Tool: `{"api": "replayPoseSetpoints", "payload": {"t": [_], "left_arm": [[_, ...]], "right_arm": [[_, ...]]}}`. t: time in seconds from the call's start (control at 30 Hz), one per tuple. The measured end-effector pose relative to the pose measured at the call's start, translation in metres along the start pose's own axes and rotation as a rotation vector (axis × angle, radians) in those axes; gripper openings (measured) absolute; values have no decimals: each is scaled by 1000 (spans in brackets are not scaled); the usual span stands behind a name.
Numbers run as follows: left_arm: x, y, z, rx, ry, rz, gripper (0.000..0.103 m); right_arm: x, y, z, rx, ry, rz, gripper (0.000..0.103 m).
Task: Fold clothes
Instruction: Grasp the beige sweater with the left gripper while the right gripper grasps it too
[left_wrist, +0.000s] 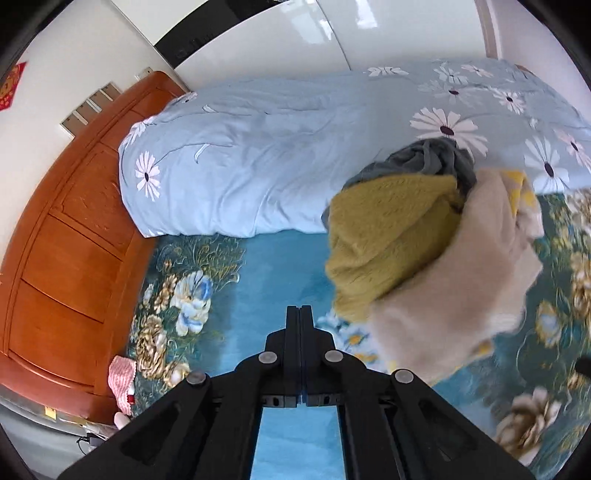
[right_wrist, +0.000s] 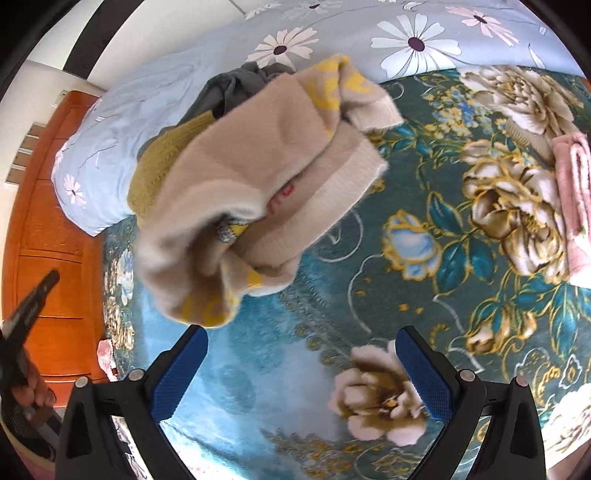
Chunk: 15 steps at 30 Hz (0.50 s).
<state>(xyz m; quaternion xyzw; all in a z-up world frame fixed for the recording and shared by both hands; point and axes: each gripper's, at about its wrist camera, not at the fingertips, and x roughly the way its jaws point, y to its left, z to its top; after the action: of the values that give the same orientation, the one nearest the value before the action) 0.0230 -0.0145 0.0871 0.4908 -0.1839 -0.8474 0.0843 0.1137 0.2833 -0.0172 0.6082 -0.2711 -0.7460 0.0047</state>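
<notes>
A heap of clothes lies on the teal flowered blanket (right_wrist: 332, 332): a beige knit garment with yellow marks (right_wrist: 236, 177) on top, an olive-yellow knit (left_wrist: 388, 236) beside it and a dark grey garment (left_wrist: 428, 158) behind. In the left wrist view the beige garment (left_wrist: 454, 284) lies to the right of my left gripper (left_wrist: 300, 310), which is shut and empty above the blanket. My right gripper (right_wrist: 301, 354) is open and empty, just in front of the heap. The left gripper also shows at the left edge of the right wrist view (right_wrist: 31, 302).
A light blue daisy duvet (left_wrist: 240, 166) is bunched behind the heap. A folded pink cloth (right_wrist: 572, 192) lies on the blanket at the right. An orange wooden headboard (left_wrist: 74, 236) stands at the left. A pink item (left_wrist: 122, 376) sits at the bed's edge.
</notes>
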Motion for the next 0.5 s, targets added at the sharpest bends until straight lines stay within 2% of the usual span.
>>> {"api": "replayPoseSetpoints", "payload": {"t": [0.13, 0.2, 0.23, 0.3, 0.33, 0.37, 0.4, 0.5], "left_arm": [[6, -6, -9, -66, 74, -91, 0], [6, -28, -10, -18, 86, -133, 0], [5, -42, -13, 22, 84, -149, 5], [4, -70, -18, 103, 79, -181, 36], [4, -84, -20, 141, 77, -192, 61], [5, -97, -23, 176, 73, -196, 66], [6, -111, -27, 216, 70, -194, 66], [18, -162, -46, 434, 87, -158, 67]], "right_arm": [[0, 3, -10, 8, 6, 14, 103], [0, -2, -14, 17, 10, 9, 103], [-1, -6, -15, 25, 11, 7, 103], [-2, -16, -17, 43, 12, 1, 103], [-3, -22, -17, 58, 11, -5, 103], [-3, -29, -16, 75, 10, -11, 103], [-4, -38, -15, 95, 8, -19, 103], [-5, -63, -12, 160, 2, -37, 103]]}}
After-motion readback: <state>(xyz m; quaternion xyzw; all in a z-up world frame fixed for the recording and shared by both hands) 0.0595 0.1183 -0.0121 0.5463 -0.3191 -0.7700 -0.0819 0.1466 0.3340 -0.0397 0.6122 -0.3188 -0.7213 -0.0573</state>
